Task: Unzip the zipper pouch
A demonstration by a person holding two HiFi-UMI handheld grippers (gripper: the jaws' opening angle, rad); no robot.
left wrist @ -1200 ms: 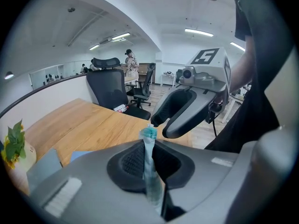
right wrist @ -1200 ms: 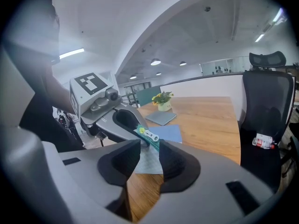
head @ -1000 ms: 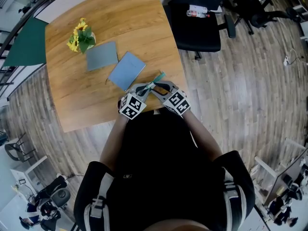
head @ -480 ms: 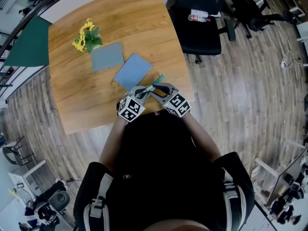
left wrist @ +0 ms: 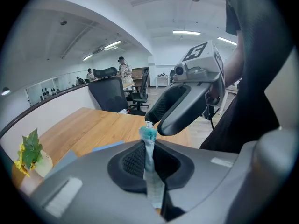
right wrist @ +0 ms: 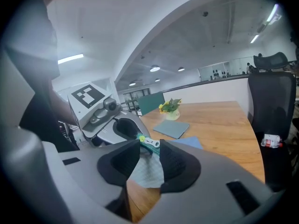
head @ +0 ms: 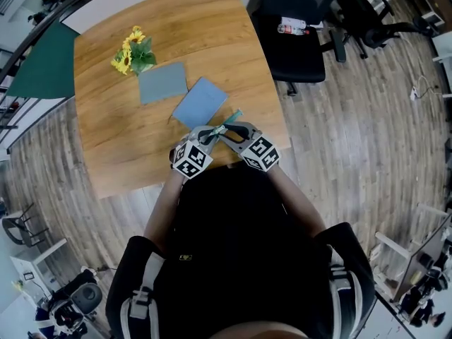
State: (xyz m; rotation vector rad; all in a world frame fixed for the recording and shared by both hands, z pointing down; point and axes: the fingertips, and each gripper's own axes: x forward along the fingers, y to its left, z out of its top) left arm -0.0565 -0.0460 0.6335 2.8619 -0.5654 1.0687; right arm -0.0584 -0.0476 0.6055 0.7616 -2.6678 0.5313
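Note:
A small pale checked zipper pouch [head: 227, 121] with a teal zipper hangs above the near edge of the wooden table [head: 120, 143]. My left gripper [head: 211, 130] is shut on one end of the pouch [left wrist: 150, 160], the fabric pinched flat between its pads. My right gripper [head: 226, 132] faces it from the right. Its jaws are opening, and the pouch [right wrist: 147, 174] with its white zipper pull [right wrist: 151, 144] lies between them, near the fingertips. The pads do not clearly press on it.
Two blue-grey flat pads [head: 163, 82] [head: 200, 103] lie on the table beyond the grippers. A small pot of sunflowers [head: 133, 51] stands at the far left. A black office chair [head: 300, 27] is at the table's right, on wood flooring.
Both grippers stay together over the table's near edge with the pouch between them. The head view has shifted a little, so the table things sit further right in the picture.

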